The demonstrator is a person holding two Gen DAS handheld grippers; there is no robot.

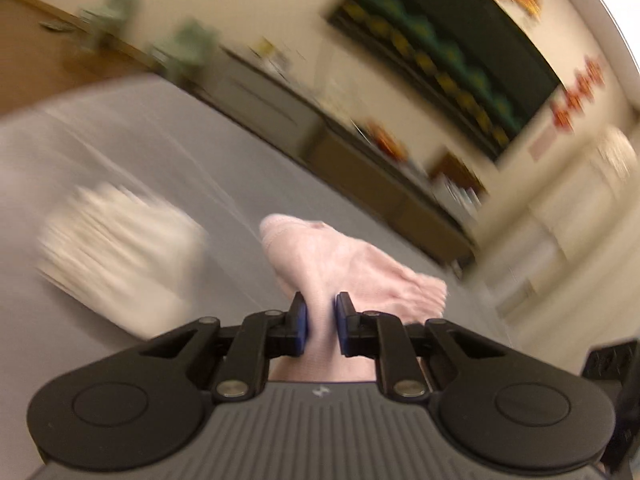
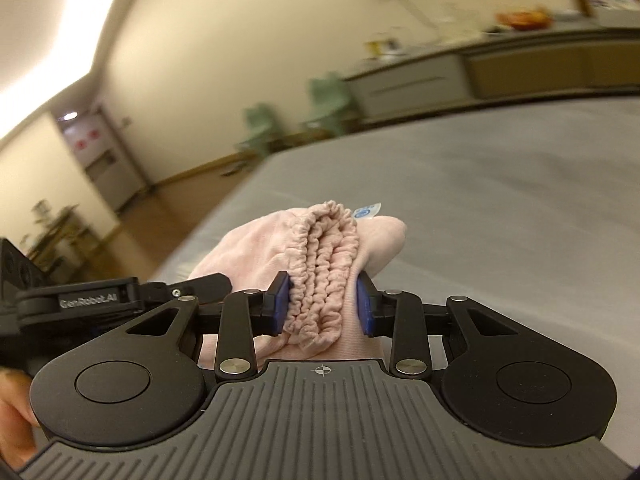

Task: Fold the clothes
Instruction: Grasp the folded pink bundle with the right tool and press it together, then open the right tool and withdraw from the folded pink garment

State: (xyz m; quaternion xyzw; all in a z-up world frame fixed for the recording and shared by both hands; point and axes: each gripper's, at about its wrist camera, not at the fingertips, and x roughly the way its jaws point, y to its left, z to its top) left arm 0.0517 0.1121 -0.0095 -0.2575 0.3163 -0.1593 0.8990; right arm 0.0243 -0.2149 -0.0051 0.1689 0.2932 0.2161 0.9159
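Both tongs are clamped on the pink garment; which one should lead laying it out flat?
Probably right: the right tongs pinch the pink garment at its gathered elastic band, a clear edge. The left tongs grip plain bunched fabric.

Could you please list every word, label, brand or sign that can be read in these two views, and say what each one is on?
"GenRobot.AI": on the black body of the left gripper, seen at the left edge of the right wrist view.
Blue and white tag on the pink garment: print too small to read.
Red signs on the far door: too blurred to read.
Red and yellow wall decorations in the left wrist view: motion-blurred, unreadable.
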